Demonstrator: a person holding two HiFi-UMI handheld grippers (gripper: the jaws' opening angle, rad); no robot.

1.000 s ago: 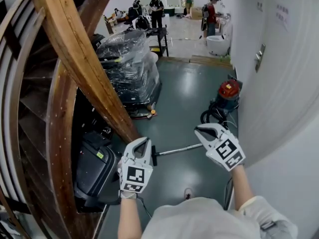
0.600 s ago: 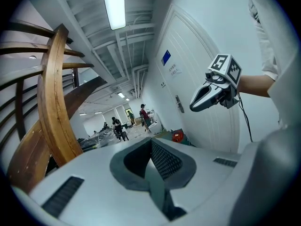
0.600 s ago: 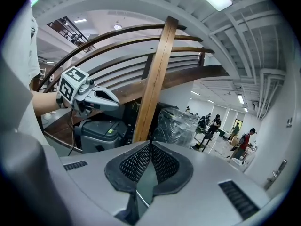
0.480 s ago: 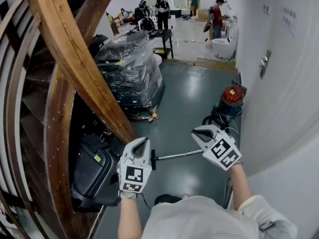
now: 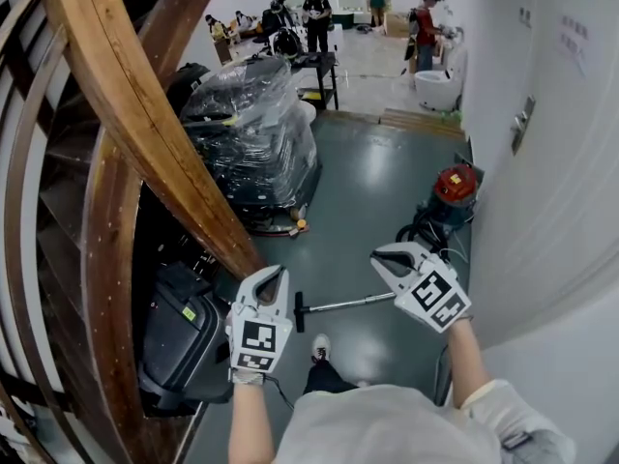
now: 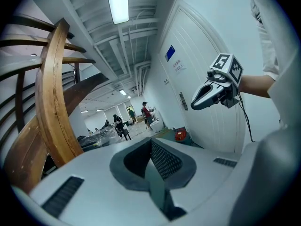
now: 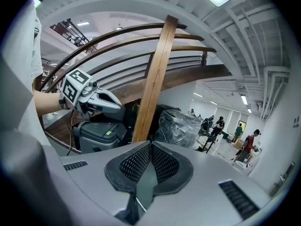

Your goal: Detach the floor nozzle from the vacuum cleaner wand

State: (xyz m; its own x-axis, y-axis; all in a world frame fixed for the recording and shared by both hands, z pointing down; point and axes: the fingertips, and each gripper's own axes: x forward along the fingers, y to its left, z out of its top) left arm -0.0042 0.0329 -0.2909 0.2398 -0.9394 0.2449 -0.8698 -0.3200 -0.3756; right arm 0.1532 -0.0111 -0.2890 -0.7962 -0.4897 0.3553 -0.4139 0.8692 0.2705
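Approach step: the floor nozzle (image 5: pixel 299 311) and wand (image 5: pixel 350 304) lie on the floor near the red canister vacuum (image 5: pixel 453 188). The left gripper (image 5: pixel 273 276) and right gripper (image 5: pixel 382 256) (jaws pressed together, empty) likely need to open next and descend onto them.

The wand (image 5: pixel 350 304) lies on the floor (image 5: pixel 377 191) just ahead of me, running left to right, with the floor nozzle (image 5: pixel 299 311) at its left end. My left hand-held gripper (image 5: pixel 275 274) hangs just left of the nozzle. My right hand-held gripper (image 5: pixel 381 255) hangs over the wand's right end. Beyond that one, the vacuum canister (image 5: pixel 453 189) stands on the floor beside the door (image 5: pixel 556 182) on my right. On my left a staircase beam (image 5: pixel 145 114) slants upward, with a boxy machine (image 5: pixel 184 327) beneath it. Behind the beam sits a wrapped load (image 5: pixel 253 138). Farther back are a table (image 5: pixel 314 64) and people (image 5: pixel 316 17).
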